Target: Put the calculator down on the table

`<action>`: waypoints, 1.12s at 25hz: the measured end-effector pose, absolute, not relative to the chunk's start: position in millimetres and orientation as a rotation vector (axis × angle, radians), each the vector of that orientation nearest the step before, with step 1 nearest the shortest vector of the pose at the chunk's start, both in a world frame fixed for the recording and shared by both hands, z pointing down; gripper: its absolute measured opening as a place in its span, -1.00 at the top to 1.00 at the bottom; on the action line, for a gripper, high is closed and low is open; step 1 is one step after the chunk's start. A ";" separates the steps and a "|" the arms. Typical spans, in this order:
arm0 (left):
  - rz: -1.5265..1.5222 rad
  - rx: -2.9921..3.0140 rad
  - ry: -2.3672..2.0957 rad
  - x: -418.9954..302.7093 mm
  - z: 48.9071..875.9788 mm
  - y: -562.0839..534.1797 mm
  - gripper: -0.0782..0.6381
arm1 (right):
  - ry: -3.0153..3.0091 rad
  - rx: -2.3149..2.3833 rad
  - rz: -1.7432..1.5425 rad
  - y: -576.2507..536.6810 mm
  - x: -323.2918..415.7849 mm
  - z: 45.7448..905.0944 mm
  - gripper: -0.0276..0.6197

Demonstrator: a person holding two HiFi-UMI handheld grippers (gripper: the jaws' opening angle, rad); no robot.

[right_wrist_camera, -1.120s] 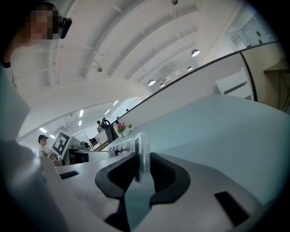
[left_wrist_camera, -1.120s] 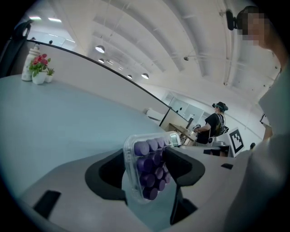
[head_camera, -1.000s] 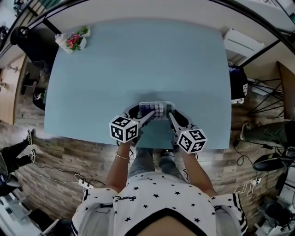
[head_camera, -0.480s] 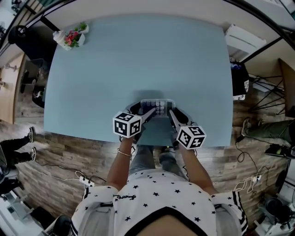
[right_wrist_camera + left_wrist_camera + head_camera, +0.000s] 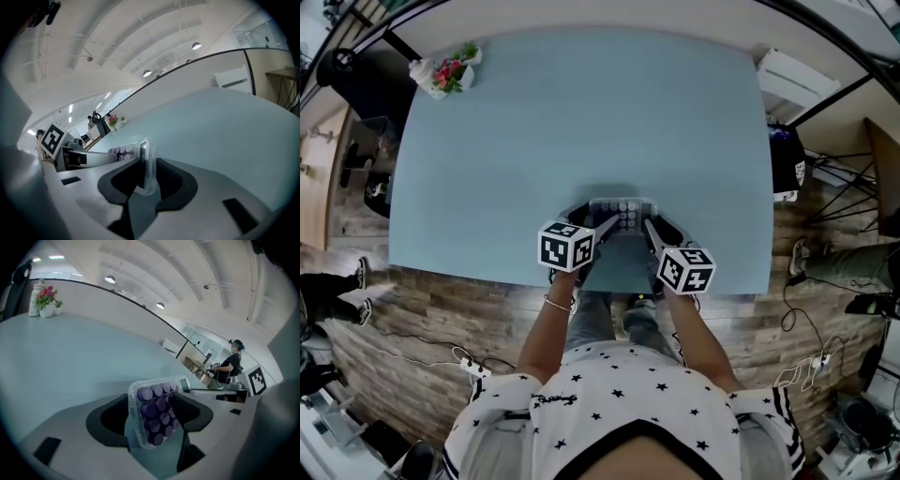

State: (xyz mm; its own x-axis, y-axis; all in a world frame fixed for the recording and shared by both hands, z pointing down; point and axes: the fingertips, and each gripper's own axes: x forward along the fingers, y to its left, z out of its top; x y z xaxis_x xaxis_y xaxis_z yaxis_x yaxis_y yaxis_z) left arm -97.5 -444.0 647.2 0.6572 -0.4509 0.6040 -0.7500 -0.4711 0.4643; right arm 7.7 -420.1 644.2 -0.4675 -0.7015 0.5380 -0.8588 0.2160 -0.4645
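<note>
Calculator [image 5: 621, 217] in right hand-held gripper [image 5: 146, 172] (edge pinched).

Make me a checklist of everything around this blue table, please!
Surface: light blue table, smooth.
Job's things: calculator with purple keys, near the front edge, between both claws.
Clutter: small pot of flowers at the far left corner.
Grippers: left claw has its jaws wide apart and they have just been opening, with the calculator between them; right claw is shut on the calculator's thin edge.
Cables: white power strip with its lead on the floor at the left; more cables at the right.
Surroundings: wooden floor; another person's legs at the left.
</note>
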 end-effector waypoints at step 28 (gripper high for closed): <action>0.608 2.063 -1.080 -99.7 661.8 -461.0 -0.08 | -2.148 1.424 0.845 -437.6 5.4 654.6 0.52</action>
State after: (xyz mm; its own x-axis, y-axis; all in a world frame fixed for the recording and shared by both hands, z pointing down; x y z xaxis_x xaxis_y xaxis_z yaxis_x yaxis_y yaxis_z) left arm -99.7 -461.0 661.8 0.5381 -0.5010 0.6778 -0.8395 -0.3911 0.3773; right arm 5.4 -437.6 654.6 -0.3827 -0.6641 0.6423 -0.9237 0.2883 -0.2523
